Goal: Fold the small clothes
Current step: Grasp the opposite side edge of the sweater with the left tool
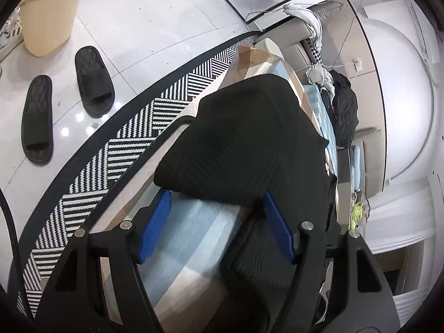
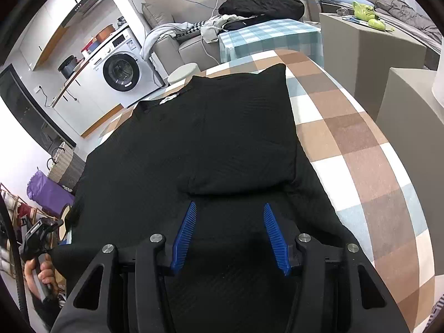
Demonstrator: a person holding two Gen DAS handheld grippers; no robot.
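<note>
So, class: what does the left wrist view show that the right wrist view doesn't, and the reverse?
Only the left wrist view shows the black slippers, the striped rug and a beige bin.

Only the right wrist view shows the green toy, the garment's neck label and a hand gripping the left gripper's handle.

Both show the black garment on the checked tablecloth, and a washing machine.

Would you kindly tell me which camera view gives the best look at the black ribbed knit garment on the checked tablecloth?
The right wrist view: the black ribbed knit garment lies almost whole there, collar label visible, one side folded over. The left wrist view shows the same garment only as a bunched, folded portion at the table edge, partly behind the left gripper.
</note>
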